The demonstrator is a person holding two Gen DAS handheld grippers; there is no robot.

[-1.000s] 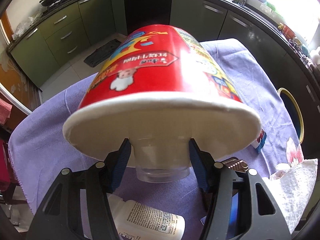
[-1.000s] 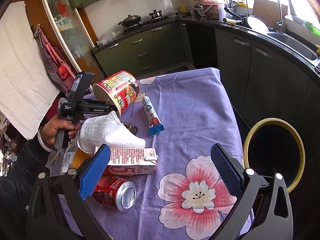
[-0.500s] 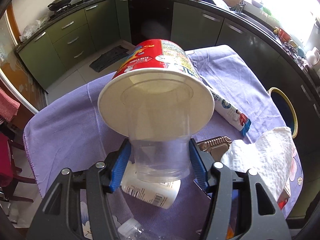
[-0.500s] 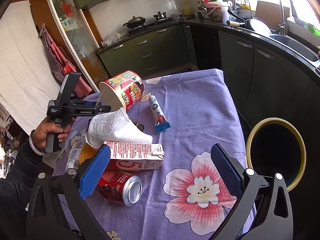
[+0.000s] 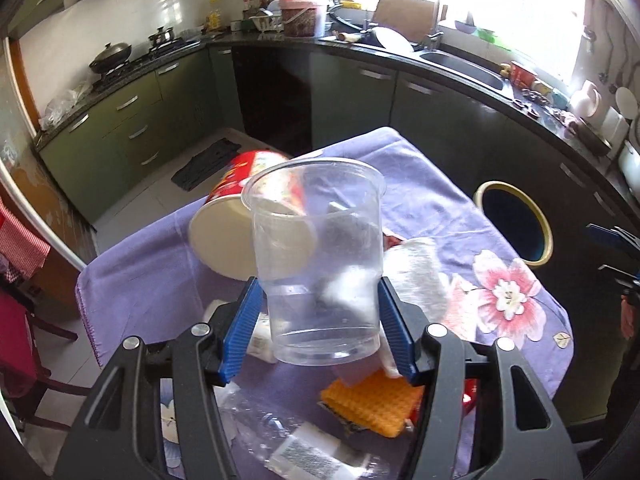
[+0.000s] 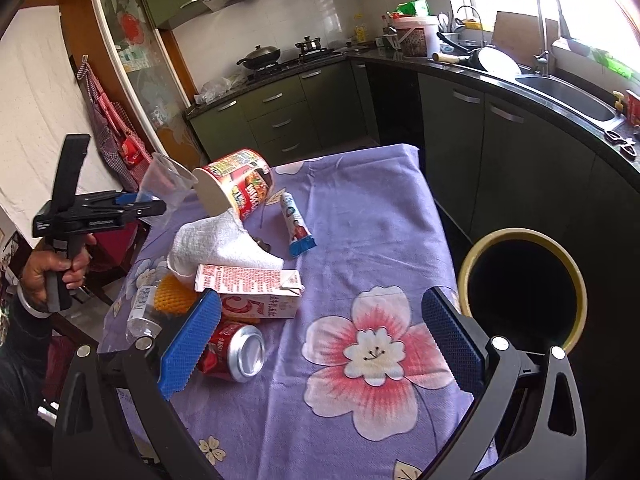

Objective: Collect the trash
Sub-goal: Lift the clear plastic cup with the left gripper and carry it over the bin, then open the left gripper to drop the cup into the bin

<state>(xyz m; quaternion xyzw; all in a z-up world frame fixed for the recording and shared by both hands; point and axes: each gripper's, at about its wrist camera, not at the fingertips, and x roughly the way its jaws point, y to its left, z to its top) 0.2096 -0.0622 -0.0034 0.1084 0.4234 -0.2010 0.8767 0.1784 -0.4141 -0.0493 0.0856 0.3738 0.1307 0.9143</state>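
My left gripper (image 5: 318, 300) is shut on a clear plastic cup (image 5: 318, 256), held upright in the air above the left side of the table; both show in the right wrist view (image 6: 164, 190). A red noodle cup (image 5: 236, 224) lies on its side behind it (image 6: 236, 190). My right gripper (image 6: 320, 338) is open and empty, low over the purple flowered cloth (image 6: 360, 232). The yellow-rimmed bin (image 6: 520, 292) stands off the table's right edge (image 5: 514, 228).
On the cloth lie a white towel (image 6: 216, 248), a milk carton (image 6: 252, 292), a red soda can (image 6: 232, 354), a tube (image 6: 296, 226), an orange net (image 5: 372, 404) and a plastic bottle (image 6: 140, 308). Dark kitchen cabinets (image 6: 480, 128) run behind and to the right.
My left gripper has pulled the clear cup out of the red noodle cup, lifted it back and turned it upright. The noodle cup stays on the table. The right gripper barely moved.
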